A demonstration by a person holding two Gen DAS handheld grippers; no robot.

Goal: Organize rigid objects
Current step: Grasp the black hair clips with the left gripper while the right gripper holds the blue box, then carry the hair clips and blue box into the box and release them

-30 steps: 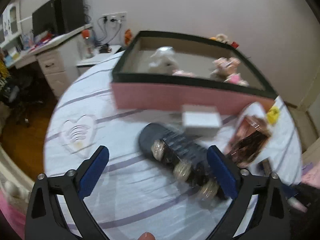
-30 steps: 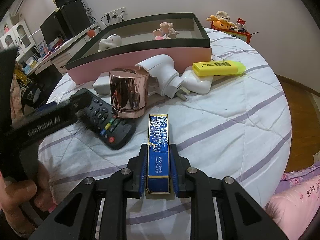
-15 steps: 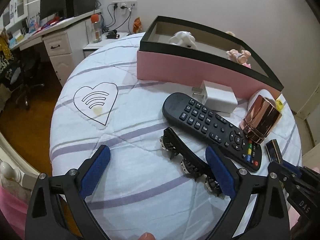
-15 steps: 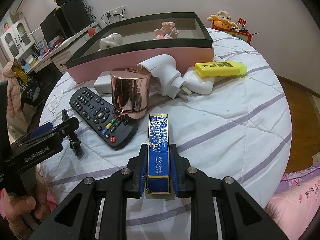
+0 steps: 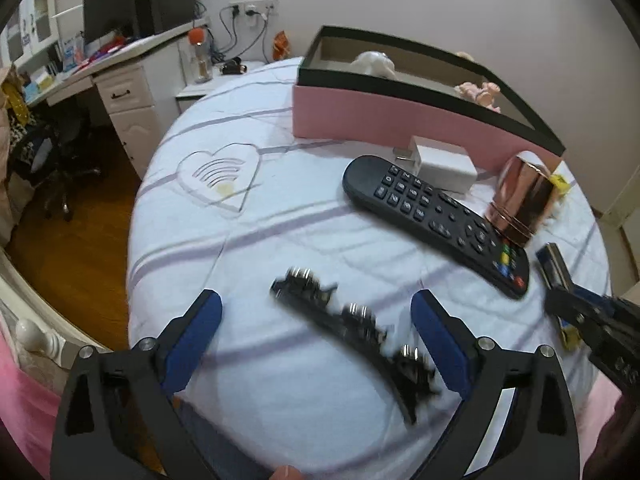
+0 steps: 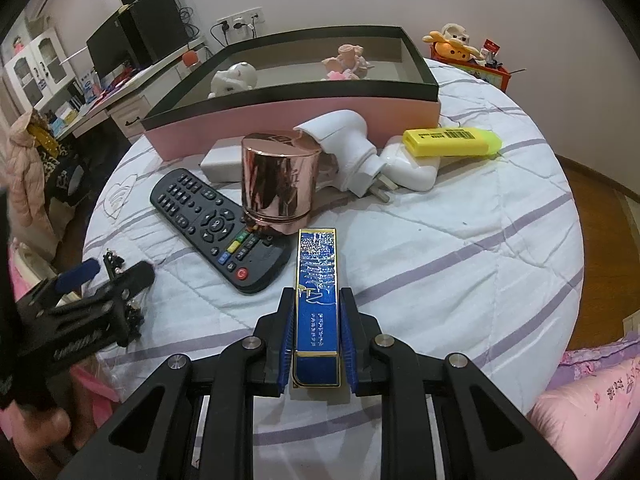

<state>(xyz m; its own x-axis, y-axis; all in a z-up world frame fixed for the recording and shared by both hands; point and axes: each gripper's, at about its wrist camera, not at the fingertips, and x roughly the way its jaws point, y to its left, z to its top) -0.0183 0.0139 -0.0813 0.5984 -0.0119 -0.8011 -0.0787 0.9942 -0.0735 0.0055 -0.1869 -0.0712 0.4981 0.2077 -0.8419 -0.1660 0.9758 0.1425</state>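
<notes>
My right gripper is shut on a long blue and gold box, low over the bed cover. My left gripper is open, its blue pads either side of a black studded hair clip that lies on the cover; it also shows in the right wrist view. A black remote, a rose-gold cylinder, white plugs and a yellow highlighter lie in front of the pink box with a black rim, which holds a white figure and a pink figure.
The round bed cover drops off at its edges to wood floor. A desk with drawers and a monitor stand at the far left. Toys sit at the far right. A pink pillow lies at the near right.
My left gripper has drawn back from over the remote and come down to the hair clip, which now lies between its open fingers. The right gripper has kept still with the blue box.
</notes>
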